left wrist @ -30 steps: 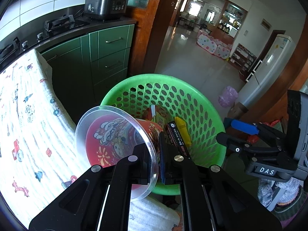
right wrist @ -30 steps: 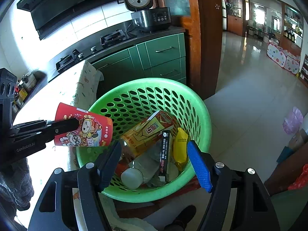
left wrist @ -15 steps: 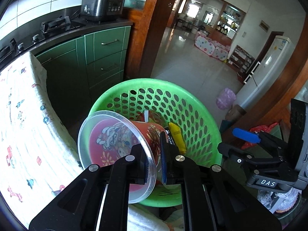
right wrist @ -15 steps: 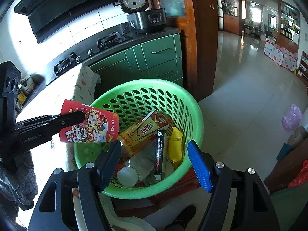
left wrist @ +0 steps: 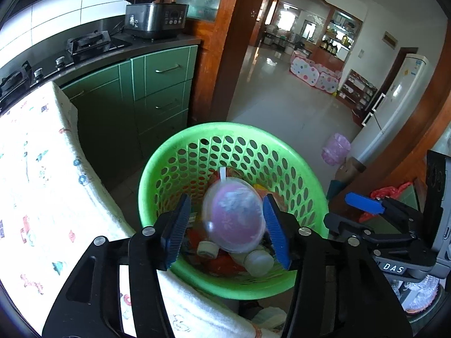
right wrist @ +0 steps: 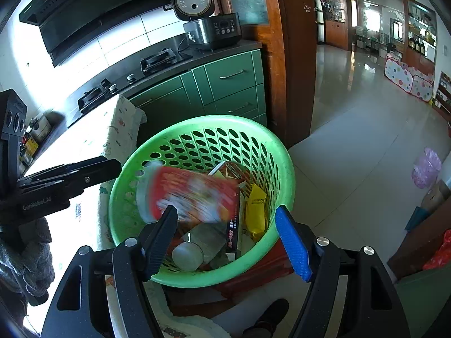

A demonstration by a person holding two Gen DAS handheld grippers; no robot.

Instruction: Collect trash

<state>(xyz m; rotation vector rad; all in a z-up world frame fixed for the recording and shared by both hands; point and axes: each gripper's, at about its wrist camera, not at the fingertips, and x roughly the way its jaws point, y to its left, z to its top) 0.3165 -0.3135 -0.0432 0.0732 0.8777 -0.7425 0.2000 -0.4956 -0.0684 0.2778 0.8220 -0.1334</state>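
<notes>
Both grippers are built of black frames with silver screws. The left gripper [left wrist: 225,225] carries ribbed blue pads [left wrist: 274,231]; "GenRobot.AI" is printed on it. The right gripper [right wrist: 229,239] is marked "DAS". A grey knitted glove [right wrist: 25,256] is worn.

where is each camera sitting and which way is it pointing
Left wrist: sits on the left tongs, looking down past their opening jaws into the green basket, where the blurred cup drops free; the right tongs show at right.
Right wrist: sits on the right tongs, jaws open, looking down into the basket; the left tongs and a gloved hand show at left.
Shared: basket, cup, green cabinets, rice cooker.
</notes>
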